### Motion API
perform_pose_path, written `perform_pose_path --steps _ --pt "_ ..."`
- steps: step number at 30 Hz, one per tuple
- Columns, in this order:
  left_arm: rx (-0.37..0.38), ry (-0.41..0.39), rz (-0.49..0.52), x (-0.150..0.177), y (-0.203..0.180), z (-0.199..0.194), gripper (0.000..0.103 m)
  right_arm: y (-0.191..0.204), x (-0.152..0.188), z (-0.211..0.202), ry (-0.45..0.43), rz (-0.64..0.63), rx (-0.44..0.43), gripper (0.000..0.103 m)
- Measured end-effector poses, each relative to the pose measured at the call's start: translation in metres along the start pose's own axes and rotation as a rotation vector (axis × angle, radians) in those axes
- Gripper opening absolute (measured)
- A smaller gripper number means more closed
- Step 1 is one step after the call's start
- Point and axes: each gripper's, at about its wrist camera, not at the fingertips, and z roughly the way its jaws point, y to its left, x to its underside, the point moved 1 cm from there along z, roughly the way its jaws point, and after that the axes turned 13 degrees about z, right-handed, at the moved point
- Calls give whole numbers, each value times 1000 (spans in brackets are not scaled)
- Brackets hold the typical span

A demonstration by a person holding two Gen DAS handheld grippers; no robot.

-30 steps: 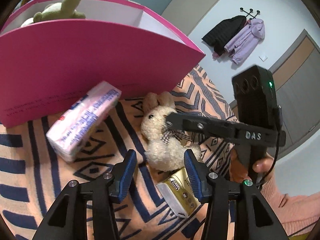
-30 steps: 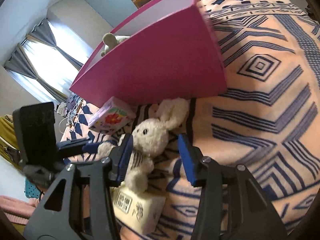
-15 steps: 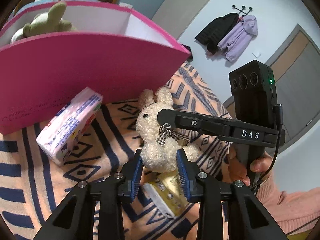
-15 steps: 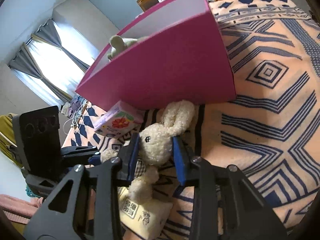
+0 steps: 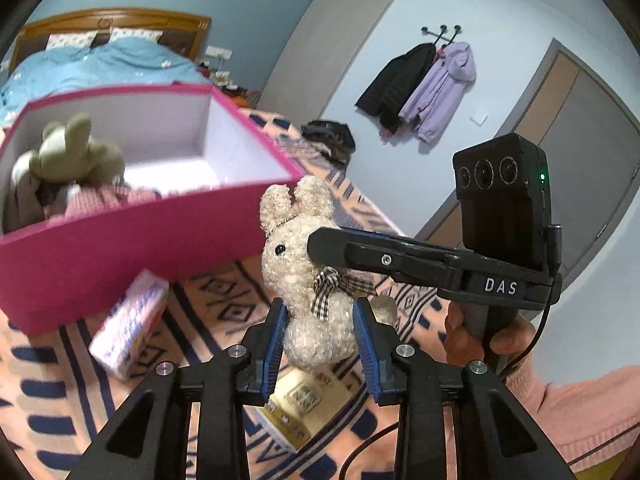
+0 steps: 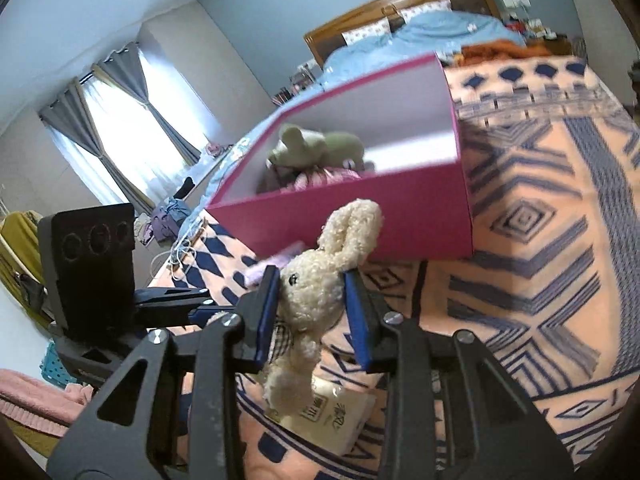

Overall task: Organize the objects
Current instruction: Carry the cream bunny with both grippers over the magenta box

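Since the earlier frame, both tongs have closed on the bunny and lifted it off the blanket.

Left wrist view: your left gripper [image 5: 319, 344] clamps the bunny [image 5: 308, 280] at its body, below the box [image 5: 120, 256] rim.

Right wrist view: your right gripper [image 6: 310, 312] clamps its head. One green toy [image 6: 316, 146] is boxed; two packets remain on the blanket [image 6: 540, 280].

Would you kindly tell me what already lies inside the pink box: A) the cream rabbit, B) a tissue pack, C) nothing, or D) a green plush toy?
D: a green plush toy lies inside the pink box, while the cream rabbit is outside, held by both claws.
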Motion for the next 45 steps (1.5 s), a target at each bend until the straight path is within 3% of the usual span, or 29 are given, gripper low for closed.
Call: perform_pose_path --steps 9,20,32,45 --pt "-43 -61 34 -33 3 -11 33 23 -30 -9 -63 -75 -26 35" --pt "-128 -83 77 -68 14 -8 34 26 -73 4 -73 -82 -69 34" --pt "-186 -60 67 -100 40 14 34 23 -112 23 -86 -117 -9 34" --pt "-219 0 10 -105 70 47 34 6 -126 53 -53 -124 83 34"
